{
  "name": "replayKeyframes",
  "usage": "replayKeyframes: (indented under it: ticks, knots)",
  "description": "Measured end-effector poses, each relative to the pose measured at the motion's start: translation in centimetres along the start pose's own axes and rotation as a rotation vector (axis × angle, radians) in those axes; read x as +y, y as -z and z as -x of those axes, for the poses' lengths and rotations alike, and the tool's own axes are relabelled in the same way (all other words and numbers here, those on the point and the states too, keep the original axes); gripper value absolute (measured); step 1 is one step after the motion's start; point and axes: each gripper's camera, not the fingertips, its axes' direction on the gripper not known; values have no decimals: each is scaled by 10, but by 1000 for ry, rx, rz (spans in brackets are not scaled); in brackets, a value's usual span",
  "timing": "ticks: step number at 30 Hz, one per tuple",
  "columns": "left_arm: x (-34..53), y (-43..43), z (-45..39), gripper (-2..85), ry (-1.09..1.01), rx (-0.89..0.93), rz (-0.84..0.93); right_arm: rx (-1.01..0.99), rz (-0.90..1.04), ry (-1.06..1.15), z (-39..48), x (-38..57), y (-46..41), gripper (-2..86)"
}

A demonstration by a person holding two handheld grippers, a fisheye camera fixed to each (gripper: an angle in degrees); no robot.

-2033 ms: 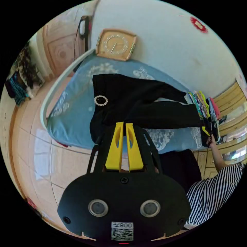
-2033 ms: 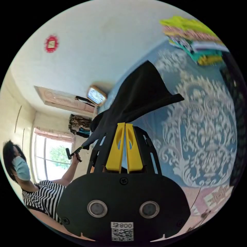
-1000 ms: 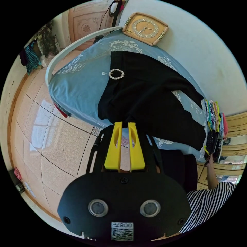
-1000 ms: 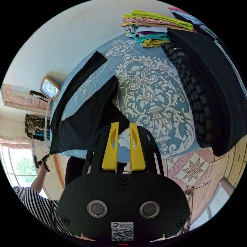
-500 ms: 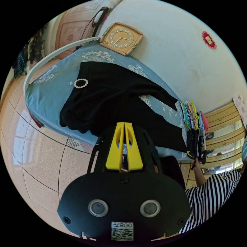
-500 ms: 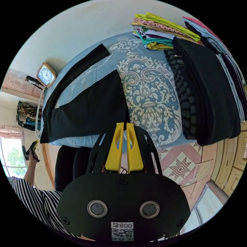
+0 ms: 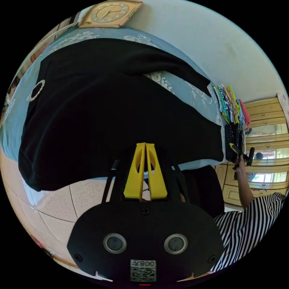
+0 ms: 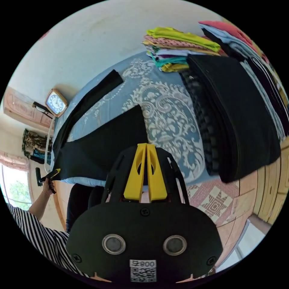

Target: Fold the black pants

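Black pants (image 7: 114, 105) lay spread on the blue bedspread (image 8: 168, 120); the left gripper (image 7: 145, 147) and right gripper (image 8: 146, 147) had jaws together at the cloth's near edge, grip unclear. The right gripper view showed folded clothes (image 8: 180, 45) at one o'clock; the left gripper view showed a clock (image 7: 109, 13) at eleven.

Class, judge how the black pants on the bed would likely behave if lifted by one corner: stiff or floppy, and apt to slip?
Probably floppy: the black pants follow the blue bedspread and droop over its edge. Likely to sag and swing when lifted, since both legs lie long and loose. The ring buckle may weigh down the waist end.
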Motion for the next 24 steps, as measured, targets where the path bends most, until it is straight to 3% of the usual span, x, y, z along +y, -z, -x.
replayKeyframes:
  ticks: [7,16,20,24]
  knots:
    - [-25,-23,-11,4,17,-32,39,109,241,197,54,-81,-90,8]
    - [-125,-27,-75,36,-251,-62,-106,-8,108,225,77,-140,-72,53]
    - [-190,-41,-102,58,-329,-207,-152,49,87,237,100,-205,-89,66]
    - [-238,-58,-116,69,-372,-362,-150,-23,33,151,106,-273,-101,79]
